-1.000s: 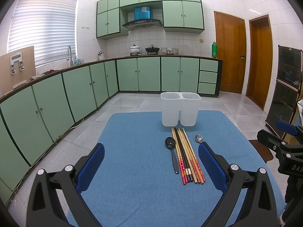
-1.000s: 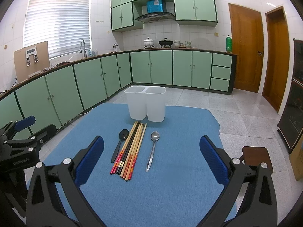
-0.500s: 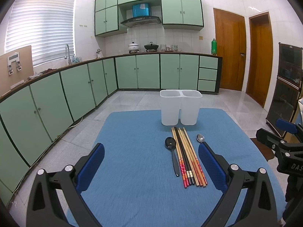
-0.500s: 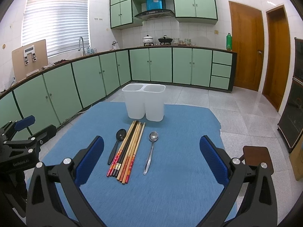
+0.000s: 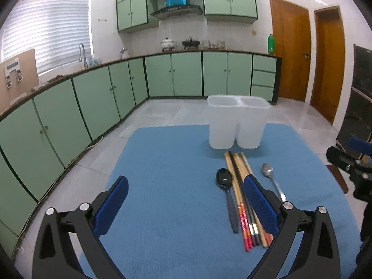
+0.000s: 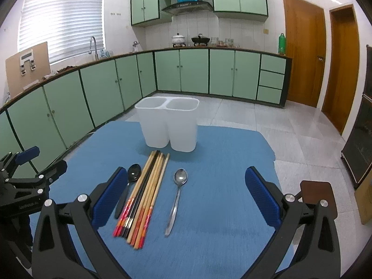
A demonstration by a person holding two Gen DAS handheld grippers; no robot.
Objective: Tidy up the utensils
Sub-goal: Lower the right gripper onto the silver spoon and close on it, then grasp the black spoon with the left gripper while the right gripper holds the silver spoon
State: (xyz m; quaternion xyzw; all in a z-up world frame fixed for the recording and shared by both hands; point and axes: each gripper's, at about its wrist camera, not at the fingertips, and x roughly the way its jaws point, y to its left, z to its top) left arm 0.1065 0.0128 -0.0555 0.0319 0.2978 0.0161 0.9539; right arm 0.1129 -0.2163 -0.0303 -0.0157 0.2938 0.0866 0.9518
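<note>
A white two-compartment holder (image 5: 237, 122) (image 6: 168, 124) stands at the far side of the blue mat (image 5: 174, 186) (image 6: 220, 162). In front of it lie a bundle of chopsticks (image 5: 241, 193) (image 6: 146, 193), a black spoon (image 5: 226, 190) (image 6: 129, 186) to their left and a metal spoon (image 5: 272, 179) (image 6: 176, 197) to their right. My left gripper (image 5: 186, 204) is open and empty above the mat, left of the utensils. My right gripper (image 6: 183, 197) is open and empty, with the metal spoon and chopsticks between its fingers' lines.
Green kitchen cabinets (image 5: 93, 107) run along the left and back. A brown stool (image 6: 318, 197) stands off the mat's right side. The other gripper shows at each view's edge (image 5: 348, 162) (image 6: 25, 179).
Both grippers have moved forward and lower toward the utensils; the holder and utensils look larger. Nothing on the mat has moved.
</note>
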